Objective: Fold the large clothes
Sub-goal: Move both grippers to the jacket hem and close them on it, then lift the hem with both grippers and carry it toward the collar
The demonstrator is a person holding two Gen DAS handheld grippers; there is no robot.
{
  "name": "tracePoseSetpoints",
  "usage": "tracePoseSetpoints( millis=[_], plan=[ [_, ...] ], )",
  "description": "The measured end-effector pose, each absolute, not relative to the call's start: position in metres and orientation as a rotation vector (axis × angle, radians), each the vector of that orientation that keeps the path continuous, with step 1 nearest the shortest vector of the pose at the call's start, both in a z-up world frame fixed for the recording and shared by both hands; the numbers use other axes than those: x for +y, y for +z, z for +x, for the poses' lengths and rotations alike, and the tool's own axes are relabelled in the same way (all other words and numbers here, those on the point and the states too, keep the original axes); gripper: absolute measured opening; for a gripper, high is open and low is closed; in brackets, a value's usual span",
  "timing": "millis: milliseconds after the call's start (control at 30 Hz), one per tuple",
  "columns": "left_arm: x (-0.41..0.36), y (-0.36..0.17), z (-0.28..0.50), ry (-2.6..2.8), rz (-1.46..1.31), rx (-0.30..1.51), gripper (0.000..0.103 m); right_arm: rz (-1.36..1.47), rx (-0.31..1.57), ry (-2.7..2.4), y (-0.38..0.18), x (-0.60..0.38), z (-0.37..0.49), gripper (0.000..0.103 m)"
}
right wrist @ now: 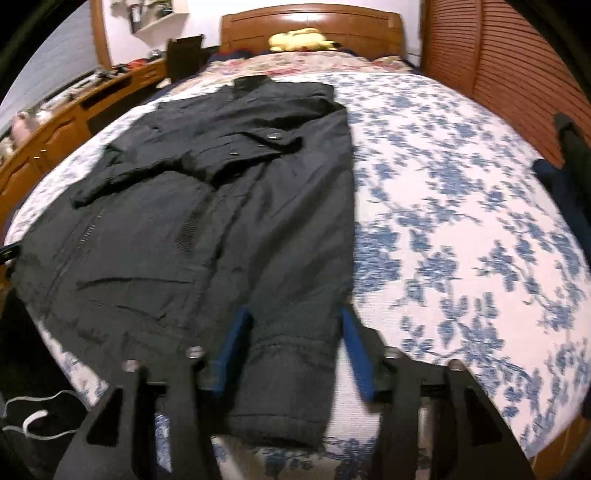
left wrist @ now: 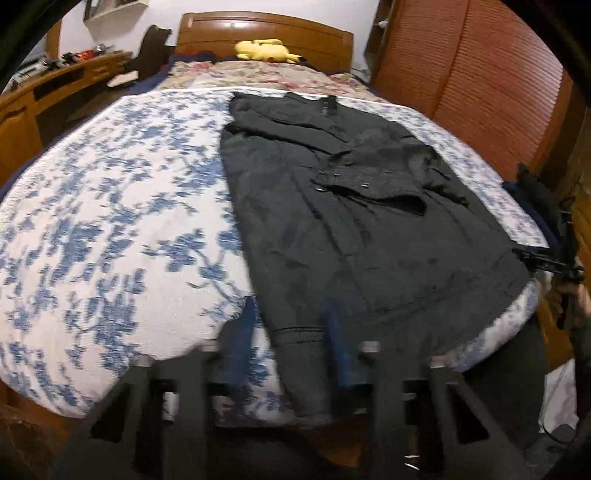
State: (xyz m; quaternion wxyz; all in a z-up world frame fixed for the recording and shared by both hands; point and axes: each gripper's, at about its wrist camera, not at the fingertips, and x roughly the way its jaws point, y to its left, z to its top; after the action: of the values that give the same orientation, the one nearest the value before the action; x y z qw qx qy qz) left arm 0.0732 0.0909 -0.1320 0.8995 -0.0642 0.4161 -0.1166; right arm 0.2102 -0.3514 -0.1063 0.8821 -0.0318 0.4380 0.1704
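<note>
Left wrist view. Your left gripper [left wrist: 291, 332] hangs over the near edge of the bed [left wrist: 110, 221], jaws apart, nothing between the pads. The black jacket [left wrist: 351, 221] lies flat on the blue-flowered cover, mostly ahead of the jaws and off to their right. Its long axis runs away from you, collar at the far end toward the headboard [left wrist: 266, 33], hem and a sleeve cuff at the near end. That cuff sits just ahead of the jaws, approx. in line w/ the gap; view is blurred, so contact can't be judged. A sleeve is folded across the chest.

Right wrist view. Your right gripper [right wrist: 295, 332] is spread wide, holding nothing. The cuff end of the jacket [right wrist: 207, 206] lies right in the gap, between the two blue pads, sleeve running straight ahead. The body spreads ahead and left of the jaws; bare cover to their right. Judged nearer for a pinch: right gripper, since the cuff is already straddled.
</note>
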Motion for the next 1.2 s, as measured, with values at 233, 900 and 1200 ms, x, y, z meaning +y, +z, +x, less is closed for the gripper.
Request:
tracePoseSetpoints(
  millis=[233, 900, 1200],
  plan=[
    [0.091, -0.105, 0.066, -0.266, -0.132, 0.794, 0.009, -0.036, 0.87, 0.433, -0.093, -0.351, 0.212, 0.017],
    [0.082, 0.078, 0.011, -0.283, -0.043, 0.407, 0.006, 0.112, 0.463, 0.524, 0.09, -0.395, 0.122, 0.01],
    [0.089, 0.141, -0.04, -0.322, -0.071, 0.241, 0.006, 0.102, 0.279, 0.559, 0.154, -0.421, 0.018, 0.01]
  ],
)
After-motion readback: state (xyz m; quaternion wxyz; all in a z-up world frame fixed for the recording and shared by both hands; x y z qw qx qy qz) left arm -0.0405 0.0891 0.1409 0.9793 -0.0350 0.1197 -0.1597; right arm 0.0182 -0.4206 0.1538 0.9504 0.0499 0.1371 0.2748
